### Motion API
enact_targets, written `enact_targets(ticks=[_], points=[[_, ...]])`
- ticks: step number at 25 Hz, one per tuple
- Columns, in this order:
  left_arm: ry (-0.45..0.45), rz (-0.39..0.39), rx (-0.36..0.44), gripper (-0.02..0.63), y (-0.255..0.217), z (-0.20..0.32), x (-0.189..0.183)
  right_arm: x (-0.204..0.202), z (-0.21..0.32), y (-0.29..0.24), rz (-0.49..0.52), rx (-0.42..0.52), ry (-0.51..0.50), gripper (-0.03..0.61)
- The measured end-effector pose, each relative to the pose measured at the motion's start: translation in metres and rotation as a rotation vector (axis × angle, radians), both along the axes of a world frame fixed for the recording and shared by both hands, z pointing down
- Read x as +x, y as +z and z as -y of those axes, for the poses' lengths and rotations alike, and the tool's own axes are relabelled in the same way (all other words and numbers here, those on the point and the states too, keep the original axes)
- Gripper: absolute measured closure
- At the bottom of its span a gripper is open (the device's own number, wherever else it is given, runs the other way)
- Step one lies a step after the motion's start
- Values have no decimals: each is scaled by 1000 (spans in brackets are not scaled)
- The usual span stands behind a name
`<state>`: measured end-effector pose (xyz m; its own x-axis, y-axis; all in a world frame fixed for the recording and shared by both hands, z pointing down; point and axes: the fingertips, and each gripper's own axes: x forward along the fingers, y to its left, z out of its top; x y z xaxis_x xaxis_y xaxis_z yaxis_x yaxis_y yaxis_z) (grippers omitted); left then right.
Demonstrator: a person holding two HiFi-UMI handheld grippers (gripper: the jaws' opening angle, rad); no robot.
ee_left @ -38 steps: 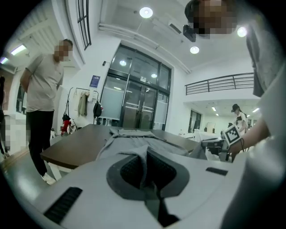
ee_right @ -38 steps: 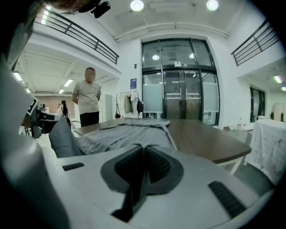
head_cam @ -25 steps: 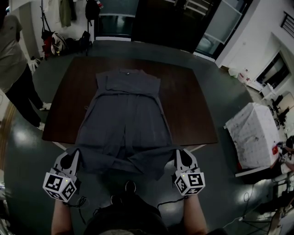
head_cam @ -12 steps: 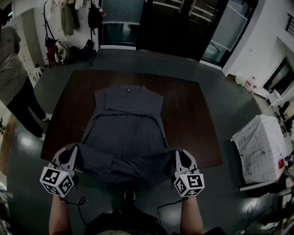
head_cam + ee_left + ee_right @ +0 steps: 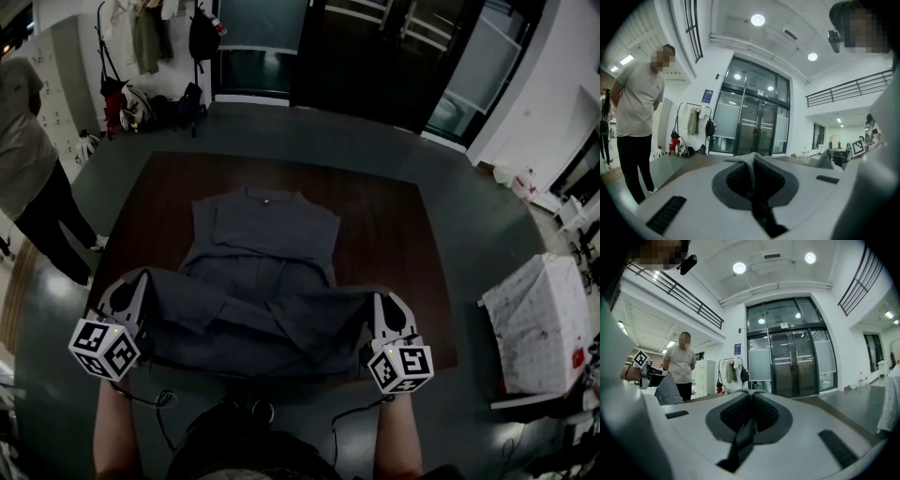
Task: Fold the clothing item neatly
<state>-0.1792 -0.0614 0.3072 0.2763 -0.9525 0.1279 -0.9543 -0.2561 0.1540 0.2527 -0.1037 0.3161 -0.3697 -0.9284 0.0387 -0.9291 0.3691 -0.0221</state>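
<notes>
Bystander [image 5: 28,159]: a person in a light top and dark trousers stands on the floor off the bench's left end, well apart from the cloth. The left gripper view shows the same person at its left edge.
Coat rack [image 5: 117,66]: stands at the far left wall, hung with clothes and bags.
Left gripper [image 5: 139,279]: held over the bench's near left corner, with its marker cube towards the person's body. In the left gripper view its jaws are pressed together on a thin ridge of grey cloth that runs down between the pads.
Bench [image 5: 394,216]: a dark brown top with bare wood showing round the far, left and right sides of the cloth.
Garment [image 5: 267,230]: a grey piece lying along the middle of the bench, collar at the far end. Its far half lies flat. Its near part is raised and stretched between the two grippers, with loose folds sagging across the middle down to the bench's near edge.
Right gripper [image 5: 384,300]: held near the bench's near edge, right of centre. In the right gripper view its jaws are closed tight on a pinch of the same grey cloth.
Glass doors [image 5: 384,47]: dark panels in the far wall.
White-draped stand [image 5: 544,319]: on the floor at the far right, apart from the bench.
</notes>
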Motion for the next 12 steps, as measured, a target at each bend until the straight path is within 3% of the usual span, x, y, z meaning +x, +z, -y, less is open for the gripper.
enact_targets(ticks=[7,12], points=[[25,25,-54,600,13,77,-12,-13,66,7,-33,-87,-10,578],[99,-19,-82,599,22,136,-7,-39,114,6,-48,-103,-31,578]])
